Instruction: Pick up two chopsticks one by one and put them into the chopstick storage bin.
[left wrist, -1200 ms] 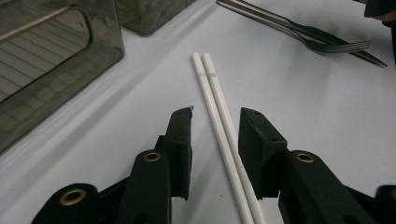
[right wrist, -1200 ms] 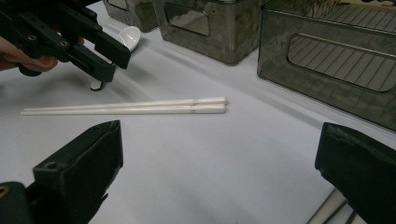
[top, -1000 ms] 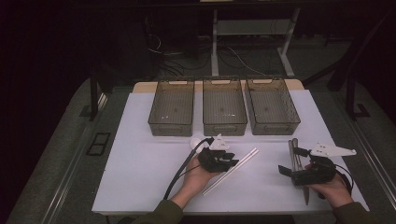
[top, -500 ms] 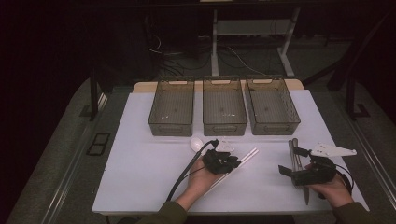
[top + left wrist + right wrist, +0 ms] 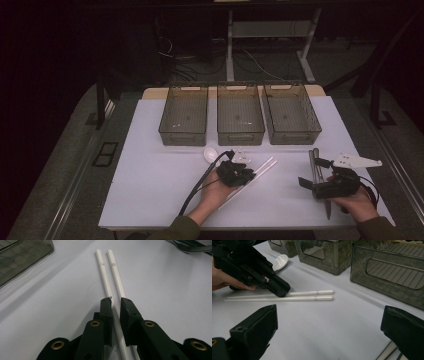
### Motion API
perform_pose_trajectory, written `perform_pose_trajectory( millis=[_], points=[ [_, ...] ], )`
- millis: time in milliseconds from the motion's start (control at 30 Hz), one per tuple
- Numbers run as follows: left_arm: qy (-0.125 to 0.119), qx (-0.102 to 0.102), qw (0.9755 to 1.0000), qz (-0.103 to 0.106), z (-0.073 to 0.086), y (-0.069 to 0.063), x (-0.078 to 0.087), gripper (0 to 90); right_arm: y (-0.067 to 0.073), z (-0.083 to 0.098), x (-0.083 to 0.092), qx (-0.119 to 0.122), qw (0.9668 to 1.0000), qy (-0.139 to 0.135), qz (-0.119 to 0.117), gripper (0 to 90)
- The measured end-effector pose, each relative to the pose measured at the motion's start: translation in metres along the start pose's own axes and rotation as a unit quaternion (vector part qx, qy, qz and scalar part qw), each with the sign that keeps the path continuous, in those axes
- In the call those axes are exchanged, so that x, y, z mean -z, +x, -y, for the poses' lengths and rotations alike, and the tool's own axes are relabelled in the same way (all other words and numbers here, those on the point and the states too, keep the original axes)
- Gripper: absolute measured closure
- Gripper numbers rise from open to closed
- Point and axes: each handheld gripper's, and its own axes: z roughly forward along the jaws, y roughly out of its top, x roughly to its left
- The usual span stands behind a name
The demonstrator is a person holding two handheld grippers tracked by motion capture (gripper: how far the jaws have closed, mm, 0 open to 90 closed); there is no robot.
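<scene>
Left gripper (image 5: pixel 115 305), jaws just closing, straddles one of two long white plastic chopsticks (image 5: pixel 113 272) on white worktop (image 5: pixel 150 185); not yet clamped. Right gripper (image 5: pixel 329 325) gapes wide, empty

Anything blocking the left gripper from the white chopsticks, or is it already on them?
Nothing visible stands in the way. The left gripper is down at the white chopsticks on the table; its jaws have just been closing, with one stick between them and the other by the right jaw. The white spoon lies off to the side.
</scene>
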Motion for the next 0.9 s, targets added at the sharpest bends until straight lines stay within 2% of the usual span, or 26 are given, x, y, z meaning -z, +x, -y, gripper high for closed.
perform_pose_trajectory(
  millis=[200,267,400,467,500,567,900],
  points=[
    [0.002,-0.002,1.0000,-0.004,0.0001,-0.0009,-0.0002,79.4,-0.0001,0.0001,0.0001,0.000,1.0000,0.000,0.000,0.9],
    [0.011,-0.015,0.9998,-0.011,-0.0003,-0.0015,0.0006,79.7,0.0000,0.0000,0.0000,0.000,1.0000,0.000,0.000,0.9],
    [0.013,-0.010,0.9997,-0.017,-0.0008,-0.0027,0.0004,81.5,0.0000,0.0000,0.0001,0.001,1.0000,0.000,0.000,0.9],
    [0.006,-0.002,0.9998,-0.017,-0.0006,-0.0033,-0.0006,82.1,-0.0001,0.0001,0.0002,0.000,1.0000,0.000,-0.001,0.9],
    [0.013,-0.010,0.9997,-0.017,-0.0009,-0.0025,0.0005,82.3,-0.0001,0.0000,0.0001,0.000,1.0000,0.000,0.000,0.9],
    [0.011,-0.004,0.9998,-0.017,-0.0010,-0.0027,0.0004,82.9,0.0000,0.0000,-0.0001,0.000,1.0000,0.000,-0.001,0.9],
    [0.022,-0.009,0.9995,-0.021,-0.0024,-0.0031,0.0023,84.2,0.0002,0.0000,0.0007,0.000,1.0000,-0.001,-0.002,0.9]
  ],
)
